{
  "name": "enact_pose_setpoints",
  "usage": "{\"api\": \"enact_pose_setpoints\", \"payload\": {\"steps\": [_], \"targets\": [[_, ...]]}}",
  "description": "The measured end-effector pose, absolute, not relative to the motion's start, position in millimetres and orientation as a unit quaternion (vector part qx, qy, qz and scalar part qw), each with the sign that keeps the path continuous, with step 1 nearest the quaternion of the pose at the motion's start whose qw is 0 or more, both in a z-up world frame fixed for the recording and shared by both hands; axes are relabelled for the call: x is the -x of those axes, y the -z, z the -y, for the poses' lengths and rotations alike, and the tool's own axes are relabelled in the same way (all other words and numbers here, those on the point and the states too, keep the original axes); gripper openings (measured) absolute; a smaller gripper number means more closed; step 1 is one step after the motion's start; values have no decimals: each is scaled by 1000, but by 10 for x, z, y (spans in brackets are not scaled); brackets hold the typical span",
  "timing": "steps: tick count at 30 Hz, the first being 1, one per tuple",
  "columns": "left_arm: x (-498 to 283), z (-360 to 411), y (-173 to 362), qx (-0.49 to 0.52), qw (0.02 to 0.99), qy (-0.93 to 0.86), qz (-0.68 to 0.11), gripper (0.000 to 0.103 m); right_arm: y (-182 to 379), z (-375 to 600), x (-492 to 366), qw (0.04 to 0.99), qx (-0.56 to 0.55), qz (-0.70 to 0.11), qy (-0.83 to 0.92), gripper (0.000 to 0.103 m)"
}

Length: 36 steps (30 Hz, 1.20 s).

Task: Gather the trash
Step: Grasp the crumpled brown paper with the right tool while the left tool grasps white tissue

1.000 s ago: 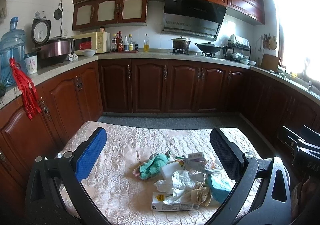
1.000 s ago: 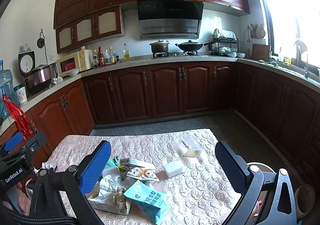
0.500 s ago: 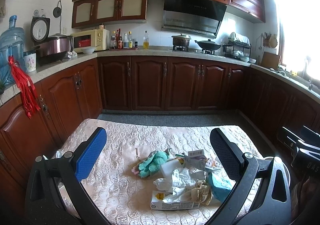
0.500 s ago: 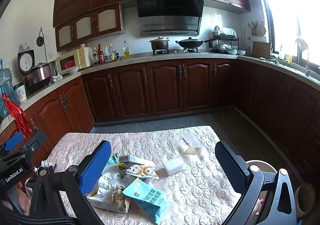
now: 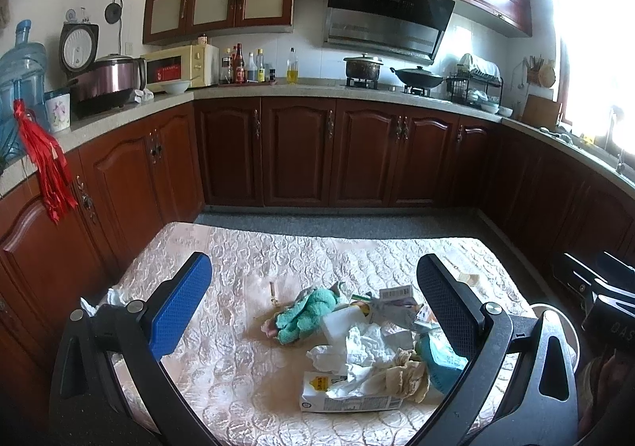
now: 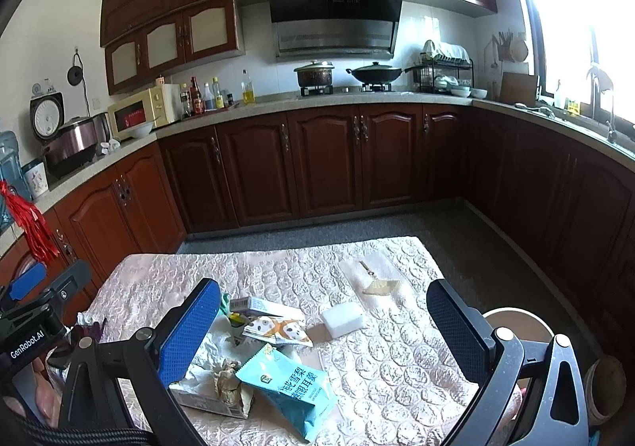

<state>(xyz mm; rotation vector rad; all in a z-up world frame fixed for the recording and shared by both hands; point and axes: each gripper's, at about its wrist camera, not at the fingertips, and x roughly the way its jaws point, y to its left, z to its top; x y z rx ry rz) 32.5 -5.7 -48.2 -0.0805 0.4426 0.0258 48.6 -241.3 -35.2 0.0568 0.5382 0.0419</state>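
Both claws hung with jaws spread wide and nothing between them above a tabletop [image 5: 246,386] covered in a pale quilted cloth: the left claw [image 5: 313,303] looked over a heap of trash near the front right of the cloth, and the right claw [image 6: 323,321] looked at the same heap from its other side. In the left view the heap held a crumpled teal cloth [image 5: 305,313], a white foam block [image 5: 337,325], crumpled white tissue [image 5: 357,346], a flattened white carton with a yellow mark [image 5: 345,396] and a wad of brownish paper [image 5: 405,370], all touching or overlapping. In the right view a teal snack bag printed with white Chinese characters [image 6: 291,386] lay across the front of the heap, beside an orange-and-white printed wrapper [image 6: 278,331] and a small grey-and-white box [image 6: 254,305]; the foam block sat just right of them, and a small tan scrap [image 6: 379,286] lay apart, further back. The other handheld device at the left edge of the right view bore the words "GenRobot.AI" [image 6: 27,344]. A round pale bin [image 6: 520,325] stood off the right edge of the tabletop, partly hidden by the claw's frame. Dark red-brown wooden cabinets [image 5: 329,156] lined the walls behind, with a cream microwave [image 5: 180,64] and bottles on the counter.
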Motion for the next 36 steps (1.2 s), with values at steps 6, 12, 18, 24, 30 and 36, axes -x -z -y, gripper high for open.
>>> {"api": "enact_pose_setpoints", "payload": {"steps": [6,12,18,24,30,36], "targets": [[-405,53,588,39,971,-9,-236,103,462,2416,-556,958,-25,-284,-22,103],[-524,-72,829,43,960,3,-275,103,761,2500,-718,940,-25,-338,-38,103],[-685,-242,1238,56,938,23,-340,103,1367,2593,-901,896,-79,-425,-106,103],[-811,-225,1532,80,917,59,-385,103,1654,2581,-914,868,-102,-465,-143,97],[-914,-79,1638,38,910,77,-406,101,1661,2388,-816,855,-56,-480,-188,79],[-1090,-98,1745,23,898,73,-433,95,1755,2128,-708,816,-63,-510,-266,68]]}}
